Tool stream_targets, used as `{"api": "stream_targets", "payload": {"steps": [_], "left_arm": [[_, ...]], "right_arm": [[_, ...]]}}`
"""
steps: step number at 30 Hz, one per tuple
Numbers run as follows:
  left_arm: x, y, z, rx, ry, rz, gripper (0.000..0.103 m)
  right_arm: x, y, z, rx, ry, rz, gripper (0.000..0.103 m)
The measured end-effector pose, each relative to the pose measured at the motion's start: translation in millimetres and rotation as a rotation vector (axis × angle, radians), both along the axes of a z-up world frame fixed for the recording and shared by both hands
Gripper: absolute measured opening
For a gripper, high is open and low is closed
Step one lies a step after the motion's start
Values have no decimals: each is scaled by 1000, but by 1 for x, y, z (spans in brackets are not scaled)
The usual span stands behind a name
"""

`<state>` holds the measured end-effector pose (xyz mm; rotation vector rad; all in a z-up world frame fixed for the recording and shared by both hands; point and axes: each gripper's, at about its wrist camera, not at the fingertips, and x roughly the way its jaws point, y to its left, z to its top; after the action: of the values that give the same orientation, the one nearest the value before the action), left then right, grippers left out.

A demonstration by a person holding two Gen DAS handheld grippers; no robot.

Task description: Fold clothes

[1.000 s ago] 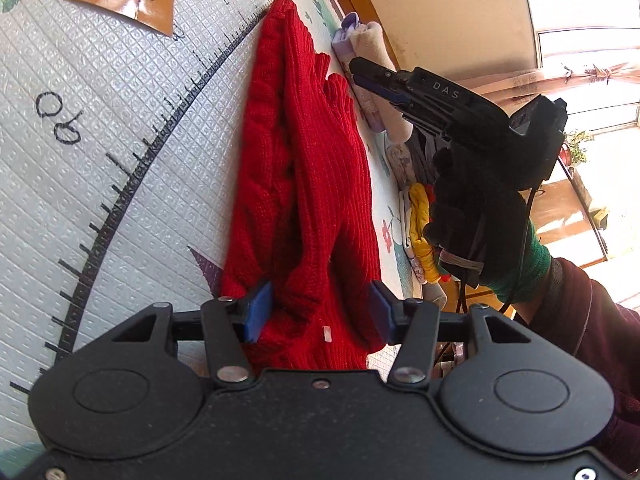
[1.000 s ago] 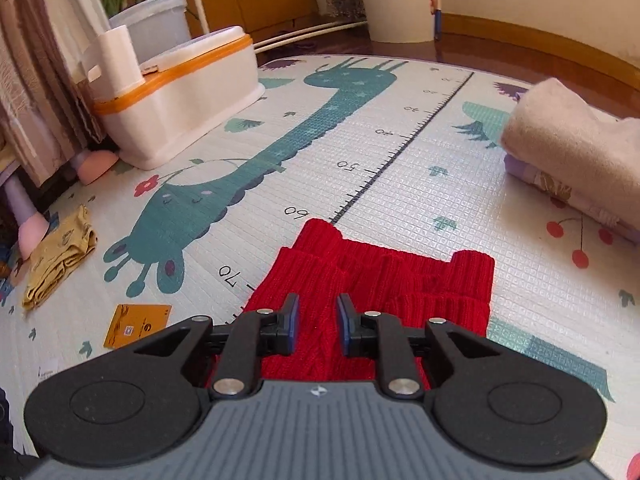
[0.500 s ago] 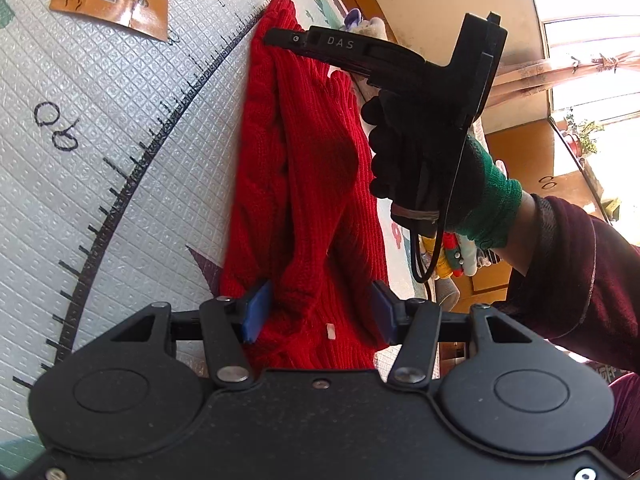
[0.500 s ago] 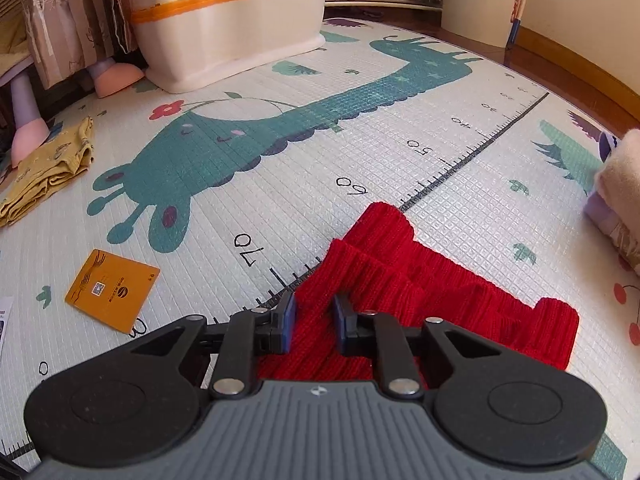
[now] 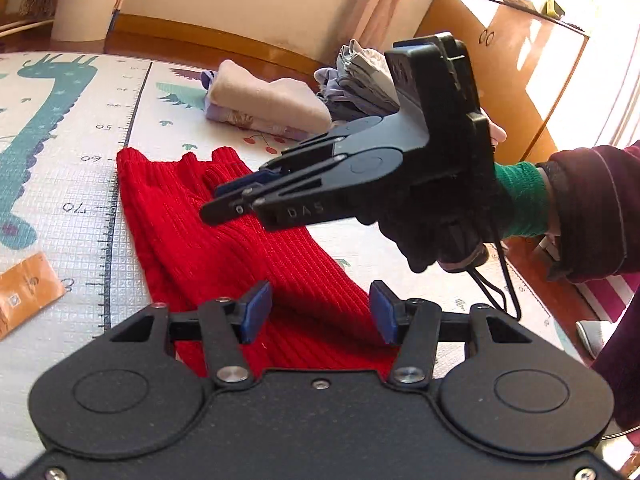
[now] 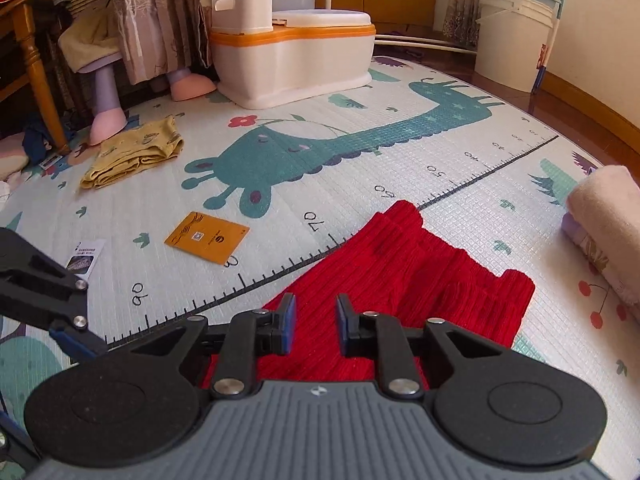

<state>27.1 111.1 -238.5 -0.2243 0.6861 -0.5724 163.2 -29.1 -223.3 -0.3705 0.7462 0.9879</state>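
Lying flat on the play mat (image 6: 280, 240), the red knit sweater (image 5: 224, 240) is folded into a long ribbed strip, its far end touching the printed ruler line near the 60 and 70 marks. Over it comes the left gripper (image 5: 318, 312), blue pads spread wide apart, nothing between them, the red knit showing through the gap below. And there's the right gripper (image 5: 228, 200) in the left wrist view, seen side-on above the middle of the sweater, held by a black-gloved hand (image 5: 436, 224) with a green cuff and a dark maroon sleeve behind it. From its own camera, the right gripper (image 6: 313, 326) has its pads parted by a narrow gap, empty, hovering over the near end of the sweater; whether either tool touches the fabric can't be told.

Just beyond the sweater's far end sits a folded stack with a cream towel (image 5: 272, 100) on top of a lilac printed piece, and behind that a heap of grey and lavender clothes (image 5: 360, 80). Out on the mat's left, an orange packet (image 6: 206, 237) lies near the 80 mark, well clear of the sweater. Further off, a crumpled yellow garment (image 6: 132, 156) rests by the teal giraffe print, and a white potty with an orange rim (image 6: 292, 52) stands at the mat's far edge. A white bucket (image 6: 512, 28) sits by the wall.
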Motion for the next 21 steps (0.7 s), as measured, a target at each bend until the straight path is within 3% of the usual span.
{"api": "stream_targets", "payload": {"steps": [4, 8, 11, 15, 18, 21], "left_arm": [[21, -8, -37, 109, 81, -13, 53], [13, -9, -42, 108, 66, 5, 52], [9, -13, -35, 133, 57, 17, 52], [-12, -18, -13, 151, -25, -3, 52], [-22, -20, -19, 155, -1, -16, 52], [-22, -14, -35, 121, 66, 2, 52]], "right_arm": [[-8, -4, -30, -27, 54, -49, 21], [-10, -3, -54, -15, 37, -76, 21], [-5, 4, -49, -42, 63, -91, 21], [-12, -4, -21, 16, 46, -87, 21], [-27, -10, -14, 24, 30, -66, 21], [-38, -7, -29, -24, 37, -48, 21]]}}
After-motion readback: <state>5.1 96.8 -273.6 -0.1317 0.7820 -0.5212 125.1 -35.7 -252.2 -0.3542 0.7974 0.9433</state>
